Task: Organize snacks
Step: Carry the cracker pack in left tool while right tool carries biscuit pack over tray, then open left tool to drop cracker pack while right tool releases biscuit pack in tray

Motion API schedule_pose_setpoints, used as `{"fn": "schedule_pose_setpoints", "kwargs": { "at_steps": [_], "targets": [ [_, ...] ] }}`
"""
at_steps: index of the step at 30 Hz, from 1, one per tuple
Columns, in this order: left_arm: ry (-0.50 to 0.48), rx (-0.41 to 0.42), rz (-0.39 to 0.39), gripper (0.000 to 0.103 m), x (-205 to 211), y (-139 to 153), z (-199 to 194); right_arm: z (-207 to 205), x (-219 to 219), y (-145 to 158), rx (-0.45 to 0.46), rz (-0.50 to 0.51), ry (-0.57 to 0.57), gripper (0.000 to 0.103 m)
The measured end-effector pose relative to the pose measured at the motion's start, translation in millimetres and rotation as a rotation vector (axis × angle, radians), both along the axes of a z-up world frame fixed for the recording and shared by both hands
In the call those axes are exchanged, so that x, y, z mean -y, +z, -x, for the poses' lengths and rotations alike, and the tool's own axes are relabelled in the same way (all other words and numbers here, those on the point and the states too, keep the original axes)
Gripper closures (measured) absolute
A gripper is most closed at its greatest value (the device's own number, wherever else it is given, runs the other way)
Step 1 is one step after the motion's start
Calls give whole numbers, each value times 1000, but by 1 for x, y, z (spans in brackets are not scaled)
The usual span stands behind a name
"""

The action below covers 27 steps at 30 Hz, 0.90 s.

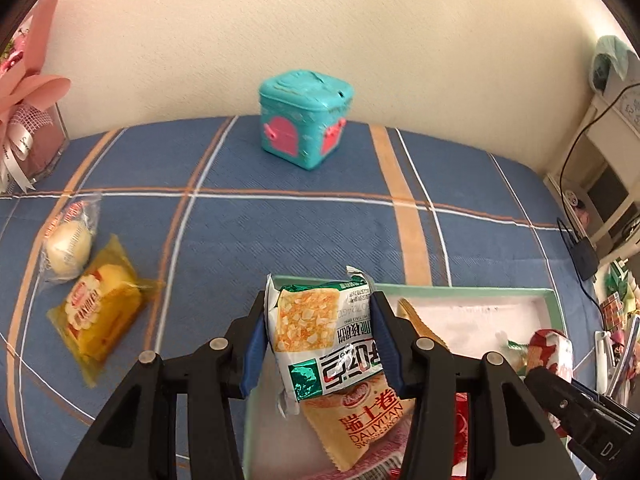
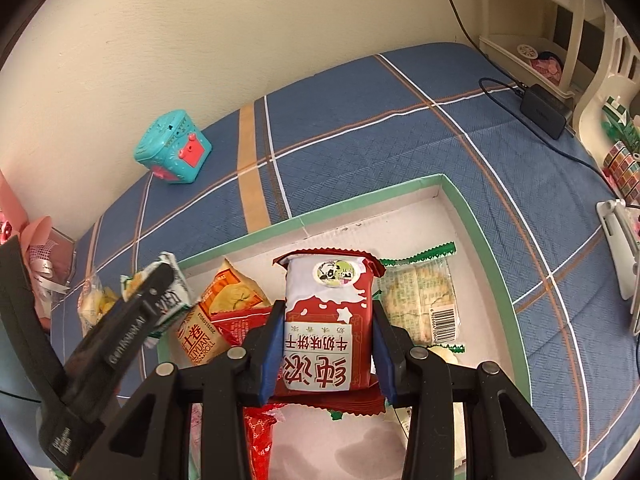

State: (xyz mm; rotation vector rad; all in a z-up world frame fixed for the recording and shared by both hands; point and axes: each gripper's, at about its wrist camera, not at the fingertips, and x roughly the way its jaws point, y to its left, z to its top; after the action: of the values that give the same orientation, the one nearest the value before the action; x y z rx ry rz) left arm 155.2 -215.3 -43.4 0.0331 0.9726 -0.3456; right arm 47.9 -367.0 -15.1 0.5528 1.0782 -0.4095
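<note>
**Kid:** Snacks in both of your hands! What have you got?

**Helper:** Your left gripper [image 1: 320, 336] has its jaws pinching a green and white cracker pack [image 1: 320, 336], low in the middle of the left view. It hangs over the near left corner of the green-edged box [image 2: 492, 264]. Your right gripper [image 2: 326, 344] has its jaws pinching a red and white biscuit pack [image 2: 326, 320], low in the middle of the right view, over the inside of that box.

**Kid:** Are they heavy?

**Helper:** I think not. They look like light little bags, puffy and crinkly. The wrap looks shiny, so it may slip. The biscuits inside could crack if you squeeze hard.

**Kid:** Where should you hold them?

**Helper:** By the two long sides, near the middle, as you do now. The thin crimped ends would bend and slide out.

**Kid:** What is in the box?

**Helper:** An orange roll pack [image 2: 204, 340] at the lower left, and a clear cracker pack [image 2: 424, 300] on the right side.

**Kid:** Any left outside?

**Helper:** Yes. A yellow cake pack [image 1: 102, 312] and a round white bun pack [image 1: 68, 248] lie on the blue plaid bed [image 1: 300, 224], at the left of the left view, well apart from the box. Those look soft, so pinch them gently.
</note>
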Motion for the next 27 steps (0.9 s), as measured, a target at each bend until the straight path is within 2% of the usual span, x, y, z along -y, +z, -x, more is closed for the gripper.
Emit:
{"fn": "schedule_pose_setpoints", "kwargs": {
  "at_steps": [5, 11, 17, 25, 27],
  "targets": [
    [-16, -32, 4, 53, 5, -3, 2, -1, 1, -5, -5, -4, 0, 61],
    [-42, -96, 53, 53, 11, -11, 6, -2, 2, -9, -15, 5, -1, 61],
    [-52, -139, 45, 53, 18, -24, 7, -4, 2, -17, -40, 17, 3, 61],
    [-37, -178, 45, 52, 15, -26, 3, -5, -1, -16, -59, 60, 21, 61],
    [-36, -192, 48, 50, 12, -24, 4, -5, -2, -14, -60, 68, 25, 56]
  ]
}}
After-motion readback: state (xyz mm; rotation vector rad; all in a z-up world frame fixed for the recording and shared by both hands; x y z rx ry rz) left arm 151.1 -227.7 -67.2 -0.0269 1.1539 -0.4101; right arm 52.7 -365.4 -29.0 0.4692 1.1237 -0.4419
